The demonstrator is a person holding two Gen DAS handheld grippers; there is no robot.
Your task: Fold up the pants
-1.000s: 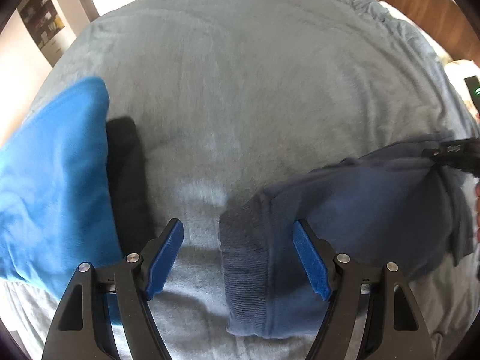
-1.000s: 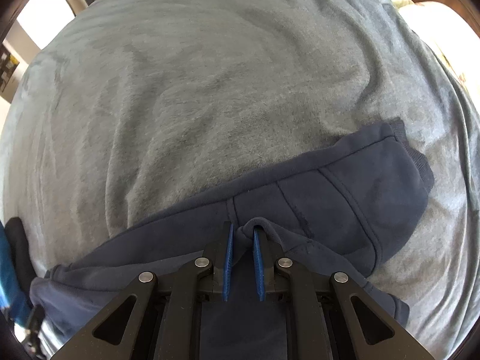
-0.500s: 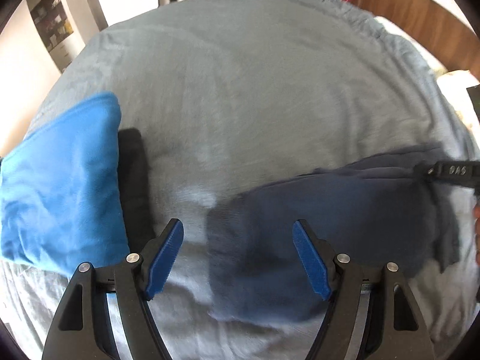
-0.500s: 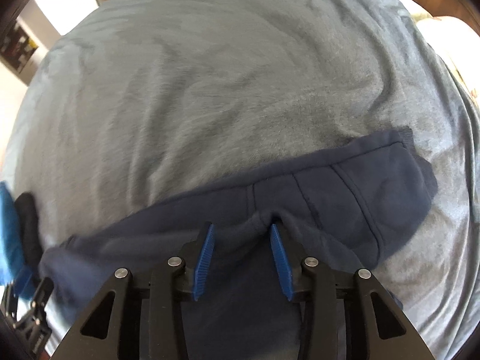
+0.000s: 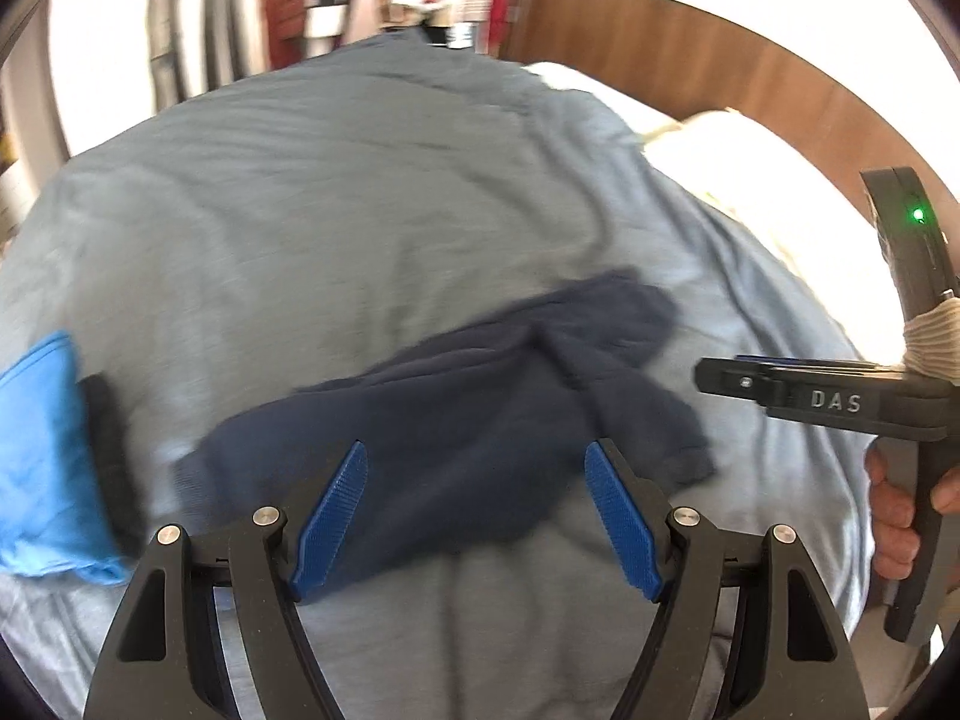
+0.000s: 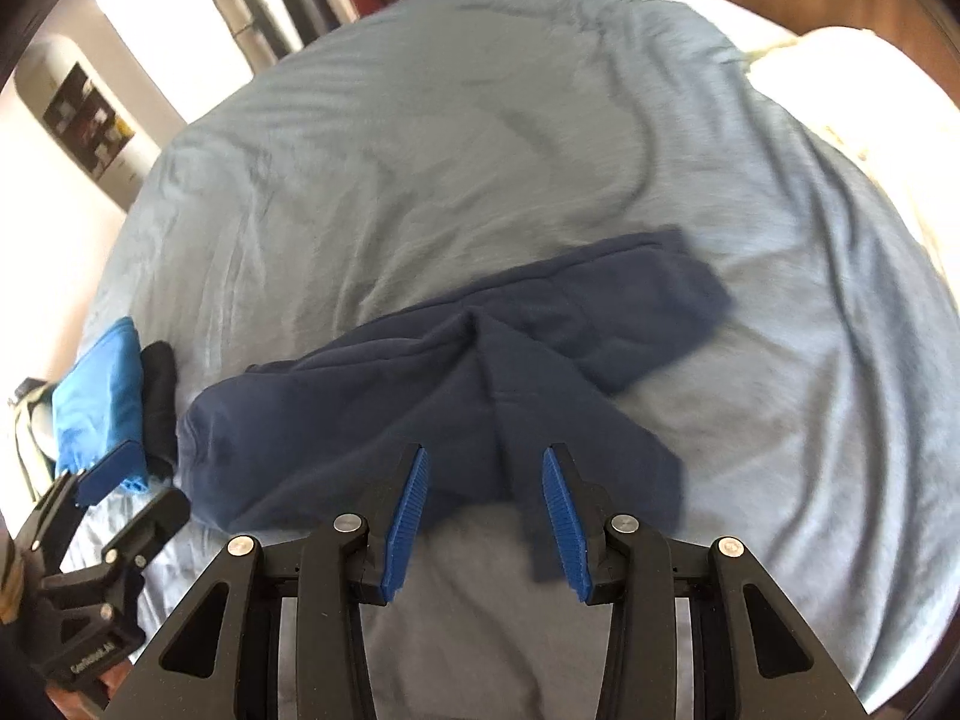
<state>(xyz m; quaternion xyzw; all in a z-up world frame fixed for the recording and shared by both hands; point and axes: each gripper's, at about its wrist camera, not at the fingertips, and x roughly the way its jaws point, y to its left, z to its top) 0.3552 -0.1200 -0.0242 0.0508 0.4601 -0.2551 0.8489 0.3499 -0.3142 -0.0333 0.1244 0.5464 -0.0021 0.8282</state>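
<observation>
Dark navy pants (image 6: 456, 372) lie folded and rumpled on a grey-blue bedspread (image 6: 420, 150); in the left wrist view the pants (image 5: 456, 438) stretch across the middle. My left gripper (image 5: 477, 516) hangs above their near edge, open, nothing between its blue pads. My right gripper (image 6: 483, 504) is raised over the pants' front edge, open and empty. Seen from the left wrist, the right gripper (image 5: 780, 384) sits at the right, side-on, held by a hand (image 5: 900, 510). From the right wrist, the left gripper (image 6: 120, 492) shows at the lower left.
A bright blue folded cloth (image 6: 96, 396) and a black folded item (image 6: 159, 396) lie on the bed's left side. A white pillow (image 5: 750, 180) and a wooden headboard (image 5: 690, 60) stand at the right. Hanging clothes and furniture fill the blurred far background.
The right gripper opened and let go of the pants' fabric. Both grippers rose and drew back, so more of the bed and the room shows. The pants stayed lying on the bedspread.
</observation>
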